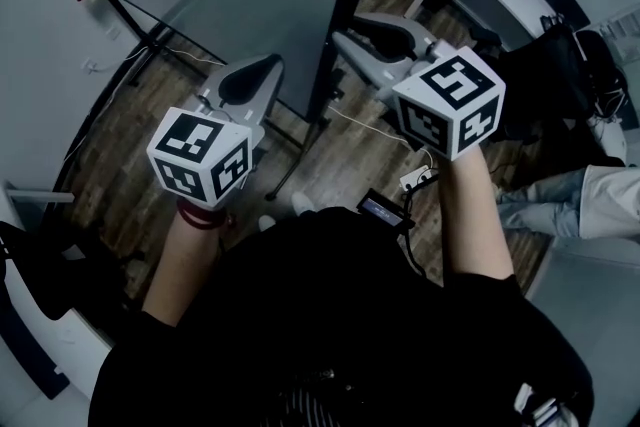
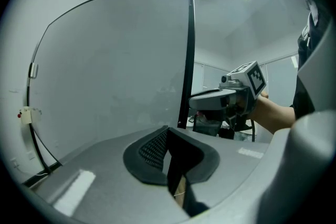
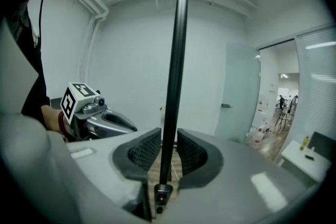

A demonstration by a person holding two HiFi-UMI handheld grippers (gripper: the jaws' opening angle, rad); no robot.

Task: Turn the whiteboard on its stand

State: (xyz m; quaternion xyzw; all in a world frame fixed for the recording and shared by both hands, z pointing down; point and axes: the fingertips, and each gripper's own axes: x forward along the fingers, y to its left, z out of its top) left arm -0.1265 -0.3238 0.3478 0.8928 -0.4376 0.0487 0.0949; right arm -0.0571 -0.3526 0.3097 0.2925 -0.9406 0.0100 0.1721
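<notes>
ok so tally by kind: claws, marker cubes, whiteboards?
claws: 2, left claw and right claw
marker cubes: 2, left marker cube and right marker cube
whiteboard: 1
total: 5

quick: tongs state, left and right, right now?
Left tongs: open a crack, nothing between them.
Right tongs: open, whiteboard edge standing between the pads, not clamped.

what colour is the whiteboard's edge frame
Black; the frame shows best in the right gripper view.
</notes>
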